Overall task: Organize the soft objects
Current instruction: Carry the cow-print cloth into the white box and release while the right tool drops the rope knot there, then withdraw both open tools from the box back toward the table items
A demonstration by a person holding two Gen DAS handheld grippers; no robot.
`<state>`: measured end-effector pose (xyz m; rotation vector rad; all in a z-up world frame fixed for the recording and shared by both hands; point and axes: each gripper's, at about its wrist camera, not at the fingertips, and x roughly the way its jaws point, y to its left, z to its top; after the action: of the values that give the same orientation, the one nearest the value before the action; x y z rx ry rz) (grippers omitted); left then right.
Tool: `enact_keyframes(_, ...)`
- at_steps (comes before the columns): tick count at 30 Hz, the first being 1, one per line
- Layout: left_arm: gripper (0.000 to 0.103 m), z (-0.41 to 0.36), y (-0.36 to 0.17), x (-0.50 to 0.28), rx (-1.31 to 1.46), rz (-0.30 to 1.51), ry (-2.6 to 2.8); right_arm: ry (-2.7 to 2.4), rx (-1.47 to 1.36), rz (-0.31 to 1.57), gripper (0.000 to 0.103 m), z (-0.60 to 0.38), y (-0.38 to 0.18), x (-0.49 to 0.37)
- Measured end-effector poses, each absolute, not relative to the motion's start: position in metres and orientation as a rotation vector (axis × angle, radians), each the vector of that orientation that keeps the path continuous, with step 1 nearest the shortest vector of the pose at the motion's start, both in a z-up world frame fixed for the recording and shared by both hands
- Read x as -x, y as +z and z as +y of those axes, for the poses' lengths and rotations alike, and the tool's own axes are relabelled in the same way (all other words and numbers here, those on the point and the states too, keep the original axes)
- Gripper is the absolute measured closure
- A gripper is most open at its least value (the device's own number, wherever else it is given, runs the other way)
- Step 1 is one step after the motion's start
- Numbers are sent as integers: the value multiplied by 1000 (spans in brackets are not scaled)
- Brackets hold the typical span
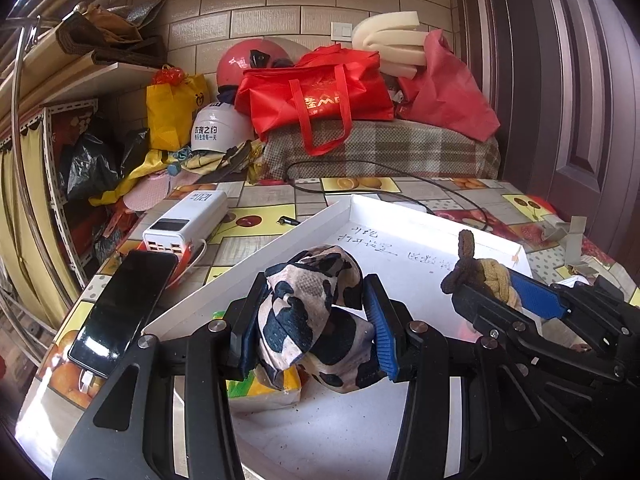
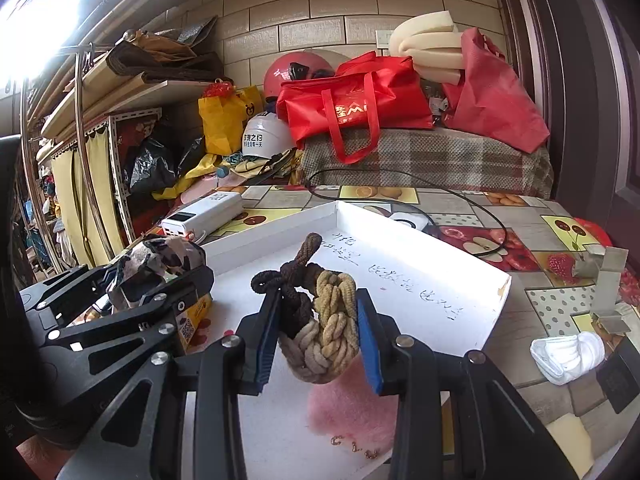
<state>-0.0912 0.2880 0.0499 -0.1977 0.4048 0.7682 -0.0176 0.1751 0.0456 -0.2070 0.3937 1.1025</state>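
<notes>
My left gripper (image 1: 310,320) is shut on a cow-patterned cloth bundle (image 1: 316,320), black and cream, held above the white shallow box (image 1: 400,208). My right gripper (image 2: 318,328) is shut on a knotted rope ball (image 2: 324,328) in brown, tan and grey, also over the box (image 2: 492,304). Each gripper shows in the other view: the right one with the rope (image 1: 516,292), the left one with the cloth (image 2: 160,268). A pink fluffy item (image 2: 352,408) lies in the box below the rope ball. A white rolled sock (image 2: 568,356) lies on the table at the right.
A white power bank (image 1: 188,220) and a black phone (image 1: 124,308) lie left of the box. A black cable (image 1: 400,184) runs behind it. A small yellow-green carton (image 1: 264,392) sits under the cloth. Grey brackets (image 2: 604,280) stand at the right. Red bags (image 1: 316,96) and helmets sit beyond the table.
</notes>
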Motion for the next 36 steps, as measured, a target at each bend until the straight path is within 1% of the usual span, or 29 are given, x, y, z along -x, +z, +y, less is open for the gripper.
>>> enact_keyframes(7, 57, 299, 49, 81, 223, 408, 803, 1090, 207, 403, 66, 177, 44, 15)
enact_keyframes(8, 56, 298, 49, 82, 217, 402, 806, 1089, 207, 403, 65, 177, 44, 14)
enact_keyframes(10, 51, 298, 50, 85, 218, 386, 832, 1085, 214, 405, 63, 178, 43, 14)
enact_keyframes(11, 41, 300, 50, 88, 228, 377, 857, 1078, 216, 403, 61, 178, 43, 15)
enact_keyframes(12, 30, 301, 50, 91, 242, 366, 890, 1065, 211, 401, 54, 177, 44, 14)
enact_keyframes(13, 24, 304, 50, 96, 261, 350, 920, 1057, 204, 401, 50, 176, 44, 13)
enact_keyframes(14, 14, 306, 50, 102, 287, 331, 937, 1055, 195, 401, 40, 174, 44, 12)
enact_keyframes(15, 0, 310, 50, 108, 316, 314, 943, 1054, 185, 400, 28, 173, 45, 11)
enact_keyframes(16, 0, 314, 49, 112, 345, 301, 939, 1055, 177, 396, 22, 171, 45, 11)
enact_keyframes(17, 0, 317, 49, 115, 369, 292, 923, 1058, 169, 390, 18, 170, 46, 12)
enact_keyframes(20, 0, 321, 47, 121, 415, 289, 888, 1075, 187, 343, 17, 169, 47, 21)
enact_keyframes(22, 0, 322, 46, 129, 437, 280, 866, 1085, 199, 298, 15, 167, 49, 29)
enact_keyframes(23, 0, 323, 45, 136, 446, 265, 863, 1090, 197, 275, 12, 165, 50, 33)
enact_keyframes(24, 0, 322, 45, 144, 452, 246, 867, 1094, 190, 253, 2, 162, 51, 36)
enact_keyframes(25, 0, 321, 45, 153, 456, 225, 878, 1098, 180, 234, 0, 159, 52, 37)
enact_keyframes(30, 0, 306, 49, 192, 419, 140, 926, 1134, 168, 215, 0, 145, 53, 45)
enact_keyframes(36, 0, 284, 49, 204, 375, 140, 886, 1226, 198, 189, 0, 120, 50, 68)
